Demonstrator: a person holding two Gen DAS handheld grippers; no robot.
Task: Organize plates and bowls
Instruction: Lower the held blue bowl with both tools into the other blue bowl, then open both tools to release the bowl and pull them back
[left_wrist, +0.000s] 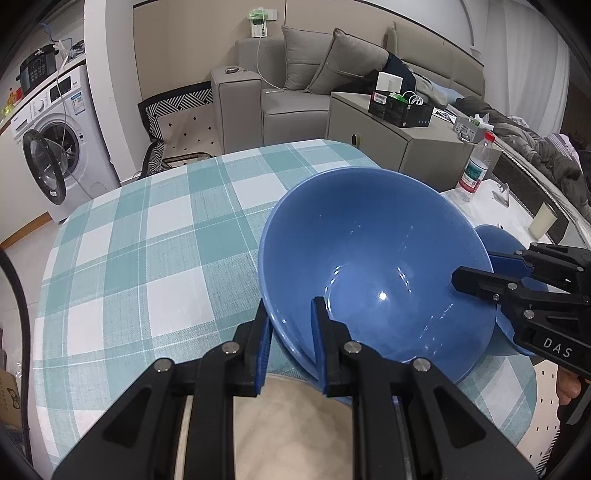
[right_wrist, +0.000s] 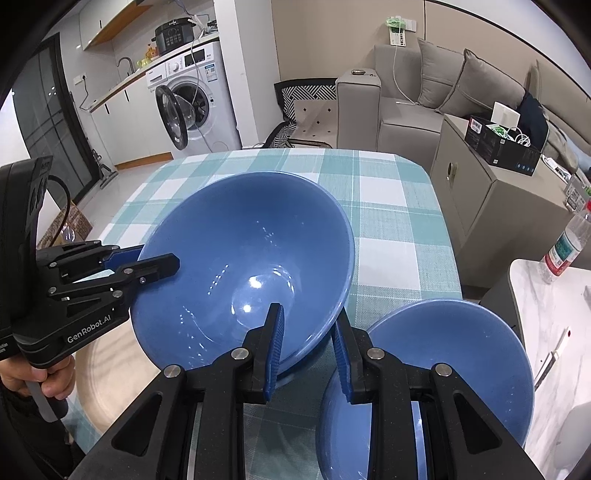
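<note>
A large blue bowl (left_wrist: 369, 251) (right_wrist: 240, 240) hangs tilted above the checked tablecloth (left_wrist: 147, 240) (right_wrist: 399, 229), held from both sides. My left gripper (left_wrist: 291, 339) is shut on its near rim, one pad inside and one outside; from the right wrist view that gripper (right_wrist: 159, 256) clamps the bowl's left rim. My right gripper (right_wrist: 308, 347) is shut on the opposite rim and appears at the right of the left wrist view (left_wrist: 476, 267). A second, smaller blue bowl (right_wrist: 461, 362) (left_wrist: 495, 240) sits on the table's right end, beside and partly under my right gripper.
A white marble-look side table (right_wrist: 546, 314) to the right carries a water bottle (right_wrist: 565, 247) (left_wrist: 476, 166) and a pale cup (left_wrist: 543, 221). Behind the table are a grey cabinet (right_wrist: 491, 199), a sofa (left_wrist: 295, 74) and a washing machine (right_wrist: 192, 103) with its door open.
</note>
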